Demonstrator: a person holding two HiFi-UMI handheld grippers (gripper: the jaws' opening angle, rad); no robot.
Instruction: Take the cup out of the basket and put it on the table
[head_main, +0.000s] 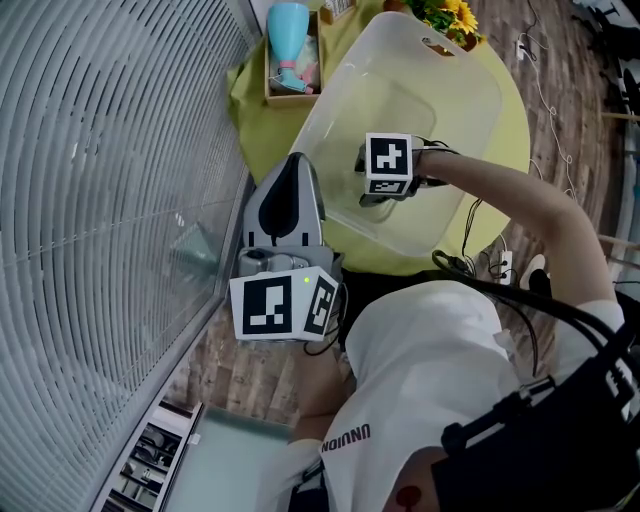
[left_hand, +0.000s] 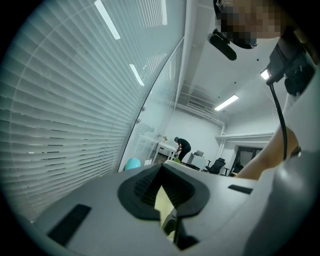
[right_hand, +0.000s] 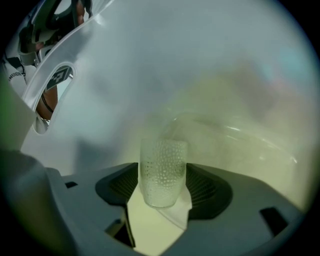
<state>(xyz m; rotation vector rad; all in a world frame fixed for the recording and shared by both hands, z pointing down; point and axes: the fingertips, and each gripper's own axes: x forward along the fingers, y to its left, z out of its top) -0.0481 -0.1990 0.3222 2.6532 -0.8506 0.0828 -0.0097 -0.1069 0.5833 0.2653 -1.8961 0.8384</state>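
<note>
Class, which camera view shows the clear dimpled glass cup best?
The right gripper view: the clear dimpled glass cup stands upright between the right claw's open jaws. The head view hides it behind the right claw in the translucent plastic basket; the left gripper view shows none of it.

Head camera: sitting on the person's head and looking steeply down over the white shirt (head_main: 430, 380), it is taking in the left gripper (head_main: 290, 175), the right gripper (head_main: 380, 198), the clear basket (head_main: 470, 110) and the yellow table (head_main: 515, 115) from a middling distance.
Left gripper camera: riding on the left gripper, it is facing almost level along the jaws toward the blinds (left_hand: 60, 125) and a far office room.
Right gripper camera: riding on the right gripper, it is pointing down inside the basket, very near, with the cup (right_hand: 162, 170) filling the centre.
Shared, head and left gripper views: both are showing the blinds.
Shared, head and right gripper views: both are showing the basket's inside.
</note>
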